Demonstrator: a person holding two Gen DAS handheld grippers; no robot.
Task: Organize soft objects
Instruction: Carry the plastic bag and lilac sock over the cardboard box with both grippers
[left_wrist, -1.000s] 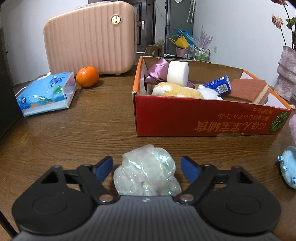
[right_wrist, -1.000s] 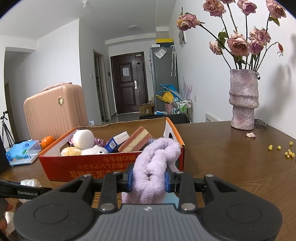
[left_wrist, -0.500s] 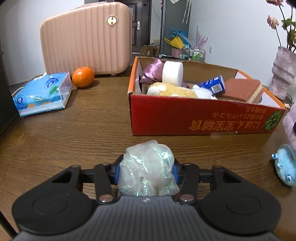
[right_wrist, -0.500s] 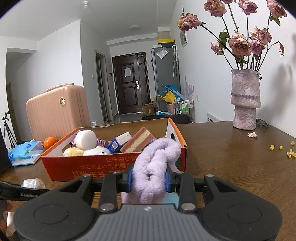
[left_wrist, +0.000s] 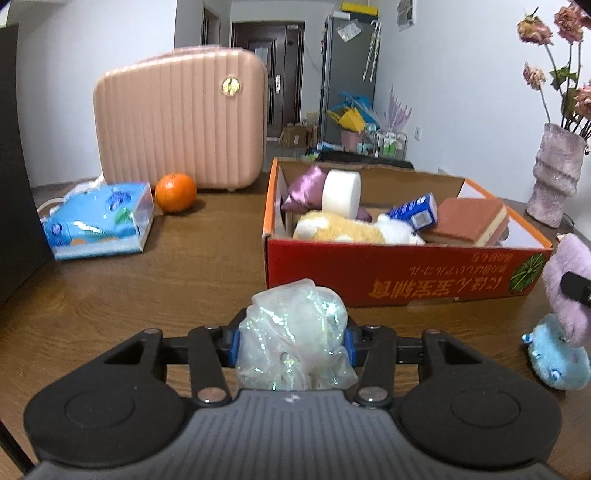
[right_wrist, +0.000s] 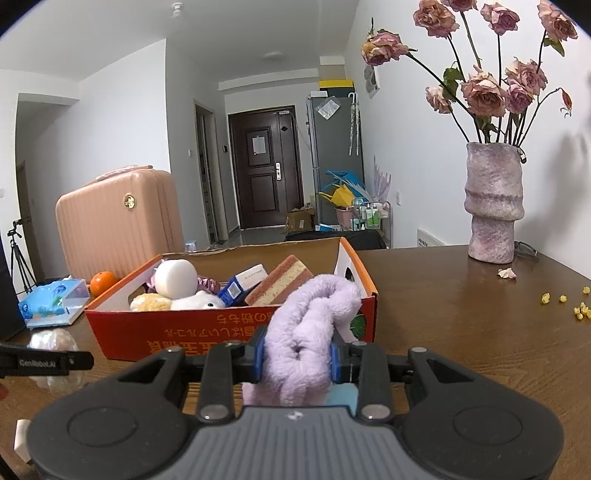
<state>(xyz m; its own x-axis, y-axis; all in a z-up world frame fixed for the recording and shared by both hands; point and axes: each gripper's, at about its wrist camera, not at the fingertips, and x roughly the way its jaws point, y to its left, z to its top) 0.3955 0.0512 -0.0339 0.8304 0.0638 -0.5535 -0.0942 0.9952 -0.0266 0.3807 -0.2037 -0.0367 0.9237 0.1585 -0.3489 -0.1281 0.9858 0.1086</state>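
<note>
A pink suitcase (left_wrist: 181, 118), an orange (left_wrist: 175, 192) and a flower vase (right_wrist: 493, 203) stand on the table (left_wrist: 147, 273).

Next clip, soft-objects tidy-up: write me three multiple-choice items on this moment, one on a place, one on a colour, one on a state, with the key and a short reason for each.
1. Where does the orange sit?
A. inside the red box
B. on the table in front of the pink suitcase
C. beside the vase

2. What colour is the fluffy cloth in the right gripper?
A. lilac
B. green
C. black

3. What is the state of the left gripper?
A. open and empty
B. shut on the crumpled plastic bag
C. out of view

Key: 1 B, it rests by the pink suitcase, outside the red box. 2 A, the pile is pale purple. 3 B, both blue pads press the crumpled plastic bag.
</note>
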